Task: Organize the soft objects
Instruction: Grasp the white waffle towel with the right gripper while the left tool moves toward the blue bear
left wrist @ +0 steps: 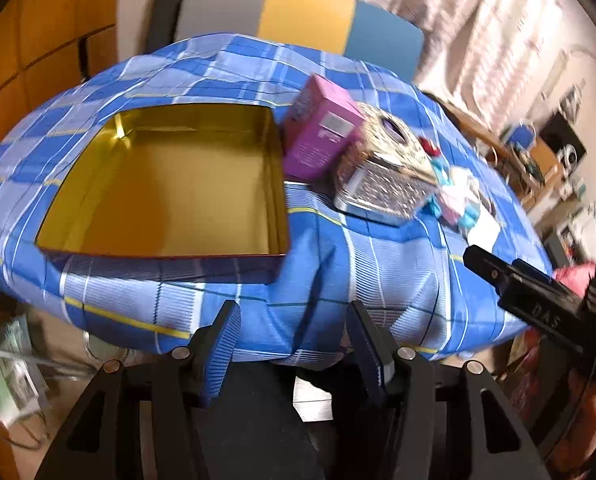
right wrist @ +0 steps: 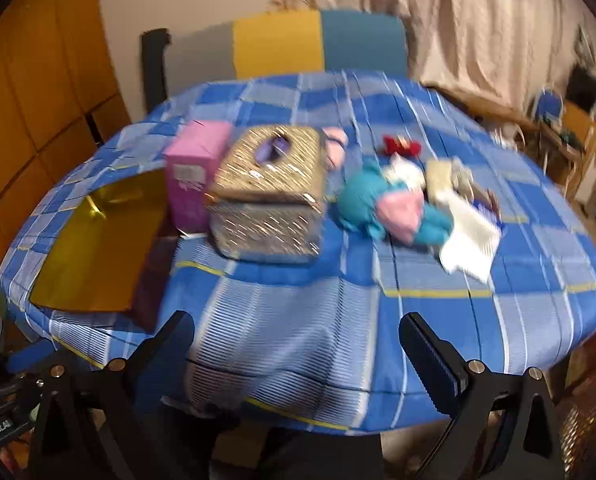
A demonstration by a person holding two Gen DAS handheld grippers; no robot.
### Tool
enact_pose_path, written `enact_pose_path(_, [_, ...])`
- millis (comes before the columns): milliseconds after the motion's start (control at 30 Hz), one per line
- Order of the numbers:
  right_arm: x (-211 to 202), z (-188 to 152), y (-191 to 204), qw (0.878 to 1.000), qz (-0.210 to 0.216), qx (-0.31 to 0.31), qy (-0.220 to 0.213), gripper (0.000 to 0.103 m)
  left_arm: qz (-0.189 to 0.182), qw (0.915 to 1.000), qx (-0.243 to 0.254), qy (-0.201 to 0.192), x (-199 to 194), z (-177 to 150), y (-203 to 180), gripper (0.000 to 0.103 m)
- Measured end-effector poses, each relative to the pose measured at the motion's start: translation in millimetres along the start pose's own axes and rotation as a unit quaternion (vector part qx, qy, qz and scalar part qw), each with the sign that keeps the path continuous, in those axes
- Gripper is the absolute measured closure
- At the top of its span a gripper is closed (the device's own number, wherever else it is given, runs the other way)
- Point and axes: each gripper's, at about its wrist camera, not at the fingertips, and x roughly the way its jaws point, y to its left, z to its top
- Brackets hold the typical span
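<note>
Left wrist view: the left tongs (left wrist: 294,344) stand apart, holding nothing, at the near edge of the blue checked cloth-covered table (left wrist: 378,264); the open gold-lined rectangular tin (left wrist: 170,184) lies at 11 o'clock. Right wrist view: the right tongs (right wrist: 298,356) gape wide and empty; the teal-and-pink plush toy (right wrist: 390,204) lies at 1 o'clock, just beside the glittery silver tissue box (right wrist: 270,196) at 12 o'clock.
</note>
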Motion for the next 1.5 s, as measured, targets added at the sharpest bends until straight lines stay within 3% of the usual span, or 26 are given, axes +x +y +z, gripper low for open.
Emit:
enact_pose_path(167, [23.5,-10.1,-57.7,0.998,-0.004,0.058,0.031,0.0,-0.063,0.9975,0.021,0.026,16.4,1.4,-20.2,0.047])
enact_pose_path(267, [35.8,-10.8,-99.4,0.994,-0.009,0.097,0.045,0.001,-0.08,0.9952,0.031,0.047,30.8,0.4,-32.8,0.047])
enact_pose_path(333, [39.5,-3.9,-126.9,0.993,-0.022,0.109,0.038,0.006,-0.098,0.9928,0.03,0.062,40.7,-0.2,-39.1,0.047])
enact_pose_path(433, [40.3,16.7,-165.9,0.993,-0.068,0.096,0.013,0.012,-0.128,0.9882,0.019,0.083,51.4,-1.4,-44.4,0.045])
enact_pose_path(567, [45.5,50.0,-205.8,0.992,-0.093,0.085,-0.013,0.016,-0.15,0.9825,0.01,0.111,63.2,-3.2,-55.2,0.042])
enact_pose_path(733, [71.4,80.5,-239.3,0.993,-0.11,0.047,-0.011,0.022,-0.155,0.9796,0.006,0.128,73.4,-4.8,-67.3,0.042])
enact_pose_path(900, [101.7,88.2,-238.8,0.999,-0.039,0.003,0.007,0.024,-0.162,0.9788,-0.01,0.125,77.9,-3.9,-72.5,0.042])
enact_pose_path(1100, [141.6,80.1,-212.3,0.994,-0.037,-0.085,0.056,0.023,-0.154,0.9786,0.006,0.137,87.2,0.9,-86.6,0.042])
enact_pose_path(1167, [147.8,76.1,-206.9,0.991,-0.053,-0.109,0.059,0.023,-0.149,0.9787,0.009,0.141,91.6,2.6,-92.7,0.042])
enact_pose_path(1267, [149.7,74.7,-202.3,0.987,-0.074,-0.131,0.059,0.034,-0.149,0.9788,0.016,0.139,96.3,6.7,-102.6,0.042])
enact_pose_path(1300, [148.9,75.1,-201.8,0.986,-0.079,-0.133,0.058,0.044,-0.149,0.9788,0.02,0.139,98.2,8.5,-106.7,0.042])
enact_pose_path(1367, [146.4,76.1,-202.5,0.987,-0.07,-0.134,0.058,0.07,-0.152,0.9781,0.028,0.139,99.6,11.4,-115.0,0.042])
enact_pose_path(1400, [148.4,76.9,-202.2,0.988,-0.059,-0.128,0.066,0.092,-0.154,0.9777,0.037,0.137,101.0,13.9,-121.5,0.042])
enact_pose_path(1500, [152.5,76.5,-201.6,0.988,-0.045,-0.118,0.088,0.094,-0.163,0.9765,0.06,0.128,104.5,23.4,-140.6,0.042])
